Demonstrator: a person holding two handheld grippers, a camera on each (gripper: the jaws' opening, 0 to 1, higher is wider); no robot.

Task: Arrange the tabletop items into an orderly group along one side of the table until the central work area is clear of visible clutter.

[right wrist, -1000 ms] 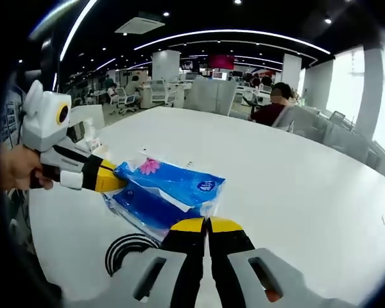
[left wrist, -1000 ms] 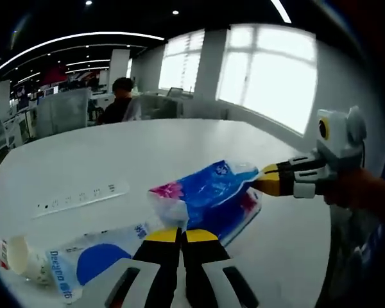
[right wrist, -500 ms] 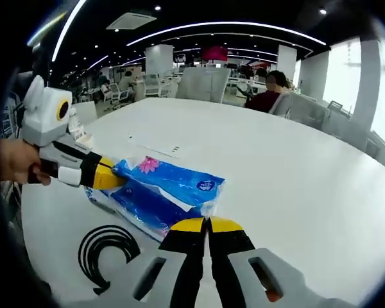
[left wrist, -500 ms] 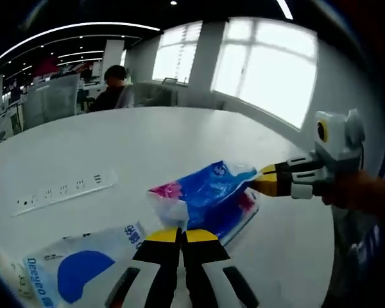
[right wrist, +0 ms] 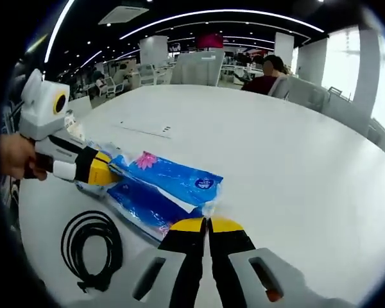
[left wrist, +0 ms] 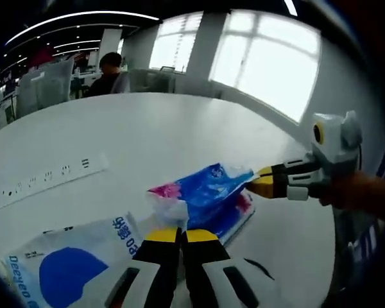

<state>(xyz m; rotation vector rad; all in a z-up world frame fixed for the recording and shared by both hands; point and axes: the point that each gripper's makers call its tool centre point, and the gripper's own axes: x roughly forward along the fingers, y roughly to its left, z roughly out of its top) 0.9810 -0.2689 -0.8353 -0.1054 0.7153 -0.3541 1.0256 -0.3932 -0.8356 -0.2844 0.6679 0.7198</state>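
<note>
A blue tissue pack with a pink flower print lies on the white table. My left gripper is shut on the clear wrapper at its near end. From the right, my right gripper is shut on the far end. In the right gripper view, the same tissue pack stretches between my right gripper and the left gripper, held by a hand at the left. A second, darker blue pack lies under it.
A white power strip lies left of the pack, and a white bag with a blue logo sits near my left jaws. A coiled black cable rests by the table edge. A person sits beyond the far side.
Both views have shifted with the hands. The black cable coil now shows whole in the right gripper view. The paper cup has slid out of the left gripper view. Both grippers keep their hold.
</note>
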